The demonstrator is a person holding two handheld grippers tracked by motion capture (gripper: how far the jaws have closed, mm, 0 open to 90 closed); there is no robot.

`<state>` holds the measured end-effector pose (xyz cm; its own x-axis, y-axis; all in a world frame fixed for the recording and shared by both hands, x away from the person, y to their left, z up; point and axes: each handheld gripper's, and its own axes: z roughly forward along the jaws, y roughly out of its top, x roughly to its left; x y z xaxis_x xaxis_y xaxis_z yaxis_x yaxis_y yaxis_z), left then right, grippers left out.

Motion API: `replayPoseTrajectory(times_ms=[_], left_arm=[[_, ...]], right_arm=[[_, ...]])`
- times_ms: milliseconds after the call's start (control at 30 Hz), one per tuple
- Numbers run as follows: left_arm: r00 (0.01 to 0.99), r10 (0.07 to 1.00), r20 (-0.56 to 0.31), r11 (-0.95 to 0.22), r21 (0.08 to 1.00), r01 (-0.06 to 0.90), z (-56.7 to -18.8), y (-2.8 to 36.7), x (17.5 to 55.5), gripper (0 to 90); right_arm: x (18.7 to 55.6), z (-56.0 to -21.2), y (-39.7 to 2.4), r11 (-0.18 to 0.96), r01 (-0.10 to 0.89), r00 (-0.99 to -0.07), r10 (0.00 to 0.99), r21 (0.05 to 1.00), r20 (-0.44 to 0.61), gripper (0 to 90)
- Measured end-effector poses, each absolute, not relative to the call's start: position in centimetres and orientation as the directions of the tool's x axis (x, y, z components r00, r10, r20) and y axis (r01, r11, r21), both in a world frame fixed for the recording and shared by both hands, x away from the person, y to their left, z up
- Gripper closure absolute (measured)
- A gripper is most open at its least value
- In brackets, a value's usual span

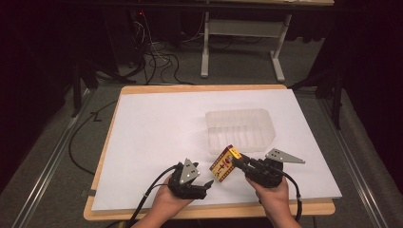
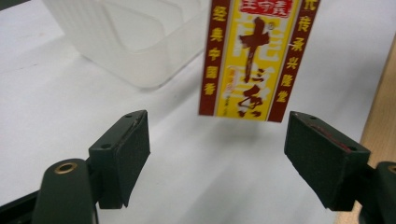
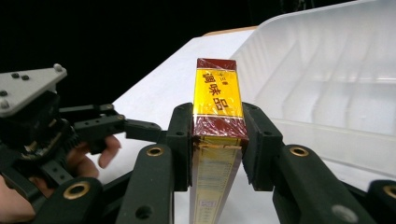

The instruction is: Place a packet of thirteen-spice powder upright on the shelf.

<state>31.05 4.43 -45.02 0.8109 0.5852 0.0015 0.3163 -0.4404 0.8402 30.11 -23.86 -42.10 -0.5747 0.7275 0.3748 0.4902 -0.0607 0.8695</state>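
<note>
Right now, nearest the person, the left gripper (image 1: 203, 184) sits low over the white sheet (image 1: 157, 128) with its jaws spread wide apart and nothing between them. Just beyond it, the right gripper (image 1: 236, 163) has its jaws clamped on the narrow sides of a small yellow-and-red box (image 1: 224, 164), holding it clear of the sheet and tilted. Past the box, the clear plastic tub (image 1: 240, 129) rests near the middle of the table (image 1: 209, 89), apparently empty.

Looks like a handover or a drop into the tub is coming, though that's a guess. The risk: the grip is on one end of the box (image 3: 217, 116), so it could pivot or slip if jolted. And if the left jaws close too early, they may knock the box (image 2: 254, 56) instead of catching it, since it hangs ahead of the pads rather than between them.

From the left gripper view you get the box's printed front face and its bottom edge hanging free. The right gripper view gives the clamp itself, pads tight on both sides, plus the ribbed wall of the tub (image 3: 336, 79) just behind.
</note>
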Motion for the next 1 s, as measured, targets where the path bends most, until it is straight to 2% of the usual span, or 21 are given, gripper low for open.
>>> replayPoseTrajectory(times_ms=[733,1000], left_arm=[[0.723,0.69,-0.042,-0.342,0.861,0.376,-44.1,8.9,33.4,24.9],[0.687,0.725,-0.047,-0.307,0.872,0.382,-43.6,10.7,34.0,25.4]], right_arm=[[29.7,-41.3,-27.5,-0.073,0.411,-0.466,0.84,0.909,0.279,68.4],[28.8,-40.6,-29.7,-0.102,0.368,-0.389,0.886,0.924,0.253,68.5]])
